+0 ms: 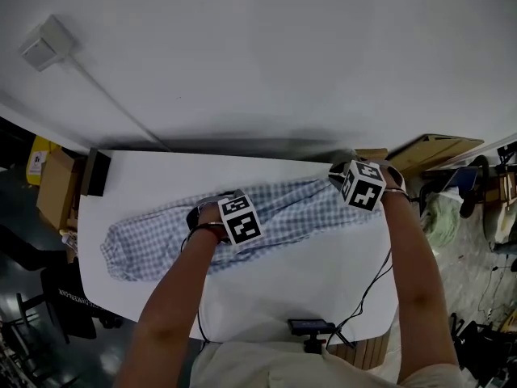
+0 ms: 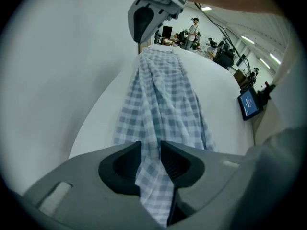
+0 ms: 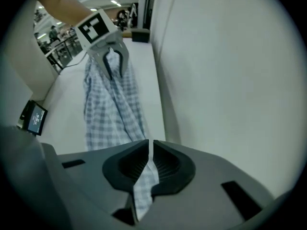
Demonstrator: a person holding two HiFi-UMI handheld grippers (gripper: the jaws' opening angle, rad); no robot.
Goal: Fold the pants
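Observation:
Blue-and-white checked pants [image 1: 307, 208] lie stretched lengthwise along the back of the white table [image 1: 266, 281]. My left gripper [image 1: 198, 215] points down over their middle. In the left gripper view its jaws [image 2: 150, 159] stand apart, with a fold of the cloth [image 2: 158, 95] hanging loosely between them. My right gripper [image 1: 338, 174] is at the pants' right end by the wall. In the right gripper view it [image 3: 149, 159] is shut on a thin edge of the cloth [image 3: 110, 109]. Each gripper shows in the other's view: the right gripper [image 2: 144, 20], the left gripper [image 3: 113, 61].
A white wall [image 1: 242, 55] runs just behind the table. A small screen on a stand [image 1: 309, 327] sits at the table's near edge. A black box [image 1: 97, 172] stands at the back left corner, cardboard boxes [image 1: 56, 186] on the floor beyond it.

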